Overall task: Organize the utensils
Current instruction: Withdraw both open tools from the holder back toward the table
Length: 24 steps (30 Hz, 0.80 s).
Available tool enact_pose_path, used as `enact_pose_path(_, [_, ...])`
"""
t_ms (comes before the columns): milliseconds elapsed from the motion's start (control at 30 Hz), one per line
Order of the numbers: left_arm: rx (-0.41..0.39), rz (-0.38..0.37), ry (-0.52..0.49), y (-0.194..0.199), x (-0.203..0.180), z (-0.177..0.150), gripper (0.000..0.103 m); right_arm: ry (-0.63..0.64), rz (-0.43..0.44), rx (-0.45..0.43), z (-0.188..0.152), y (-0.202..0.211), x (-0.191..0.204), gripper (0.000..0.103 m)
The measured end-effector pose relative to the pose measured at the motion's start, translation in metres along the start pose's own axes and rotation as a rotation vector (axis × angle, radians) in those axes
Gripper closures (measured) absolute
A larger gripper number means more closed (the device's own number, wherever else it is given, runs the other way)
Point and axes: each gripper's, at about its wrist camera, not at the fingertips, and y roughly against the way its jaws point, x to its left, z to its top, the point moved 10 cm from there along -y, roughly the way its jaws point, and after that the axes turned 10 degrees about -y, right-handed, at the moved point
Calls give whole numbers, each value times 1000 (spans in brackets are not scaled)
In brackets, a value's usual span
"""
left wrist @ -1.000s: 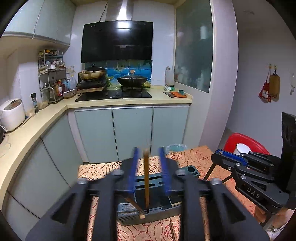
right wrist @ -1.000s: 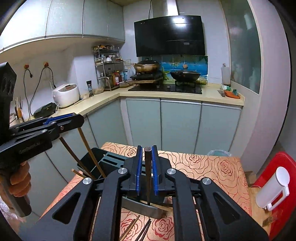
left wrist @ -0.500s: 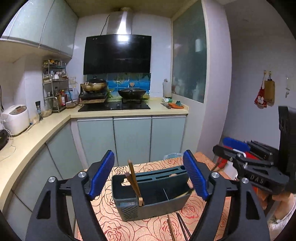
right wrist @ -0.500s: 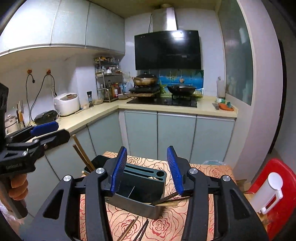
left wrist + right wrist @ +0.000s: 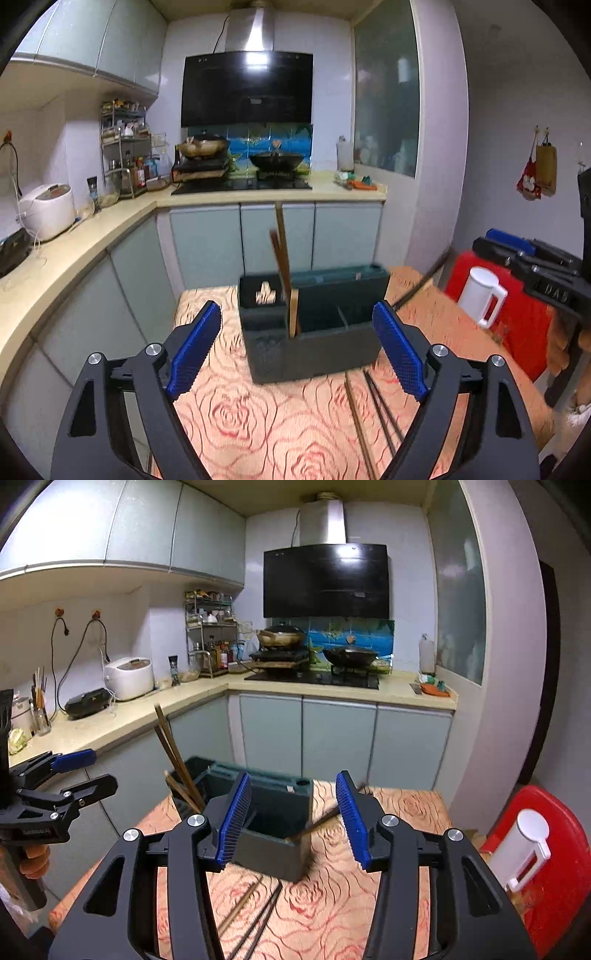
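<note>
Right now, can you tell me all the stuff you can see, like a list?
utensil holder: one, dark grey, on the table.
chopsticks in holder: a few, brown, standing in its left compartment; one more leans out at its right end.
loose chopsticks: about three, brown and dark, flat on the tablecloth.
tablecloth: one, orange, rose pattern.
jug: one, white, right of the table.
rice cooker: one, white, on the counter.
woks: two, on the stove.
left tool: blue pads, opening, nothing between.
right tool: blue pads, open, empty.

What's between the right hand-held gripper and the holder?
Loose chopsticks lie on the tablecloth just before the holder, below the right hand-held gripper. Nothing is in its open jaws. The right wrist view shows it.
</note>
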Motion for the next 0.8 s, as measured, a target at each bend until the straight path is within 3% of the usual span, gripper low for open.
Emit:
enact_pose_path(567, [158,-30,21,4,-30,-122,22,-60,-59,150,-121,15,-25,56])
enact_pose_path(800, [199,-33,40,7,-41,-152,22,-70,-93,185,-162,23,-29,56])
